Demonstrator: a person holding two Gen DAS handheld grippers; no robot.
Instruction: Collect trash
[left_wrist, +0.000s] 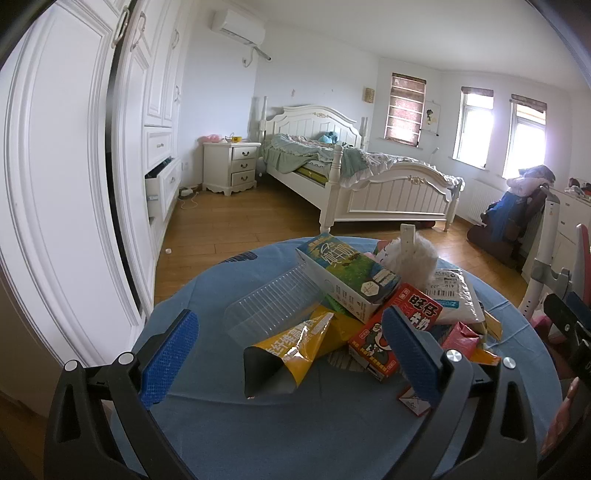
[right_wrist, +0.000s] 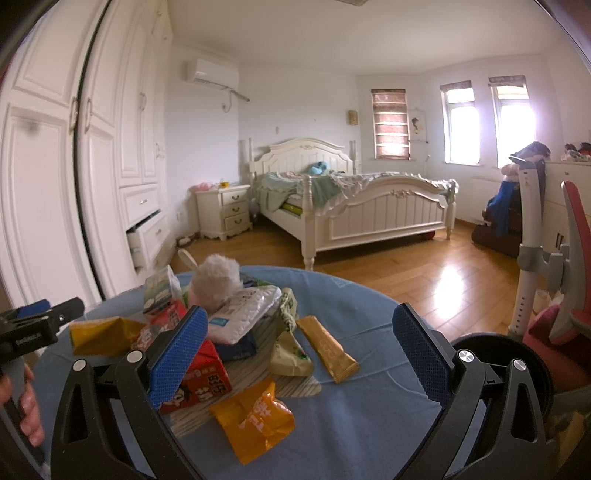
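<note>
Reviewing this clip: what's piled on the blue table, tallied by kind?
Cartons: 2, the green-white carton and the red carton
Trays: 1, the clear plastic tray
Mailers: 1, the white mailer bag
Toys: 1, the fluffy toy
Wrappers: 4, the yellow bag, orange wrapper, gold stick packet and cream-green wrapper
Total: 9 clearly visible; the pile may hide more.
</note>
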